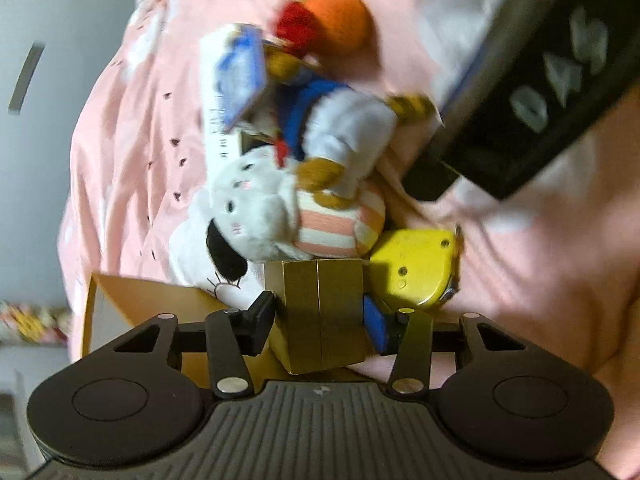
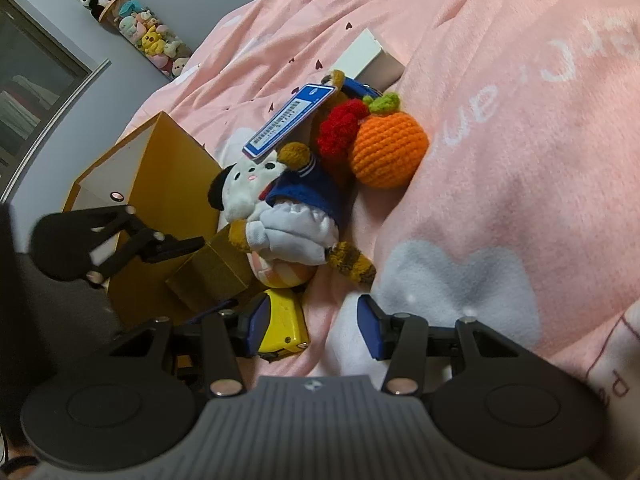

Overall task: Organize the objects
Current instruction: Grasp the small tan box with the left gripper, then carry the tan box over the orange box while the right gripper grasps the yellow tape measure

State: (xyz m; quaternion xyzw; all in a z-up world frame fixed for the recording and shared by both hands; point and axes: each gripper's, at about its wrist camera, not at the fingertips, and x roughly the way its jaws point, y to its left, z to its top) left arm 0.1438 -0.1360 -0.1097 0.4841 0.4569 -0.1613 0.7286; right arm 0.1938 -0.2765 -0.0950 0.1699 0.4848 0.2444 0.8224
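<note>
Left wrist: my left tongs (image 1: pixel 320 320) pinch the small gold cardboard box (image 1: pixel 320 312) at 6 o'clock, lifting it from the toy pile.

Right wrist: my right tongs (image 2: pixel 310 326) spread, 1 finger beside the yellow plastic tape measure (image 2: pixel 282 326) at 7 o'clock, likely next.

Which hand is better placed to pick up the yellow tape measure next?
Right. The right tool is open, and the yellow tape measure sits by its left finger. The left tool is shut on the small gold box, so it is occupied.
</note>
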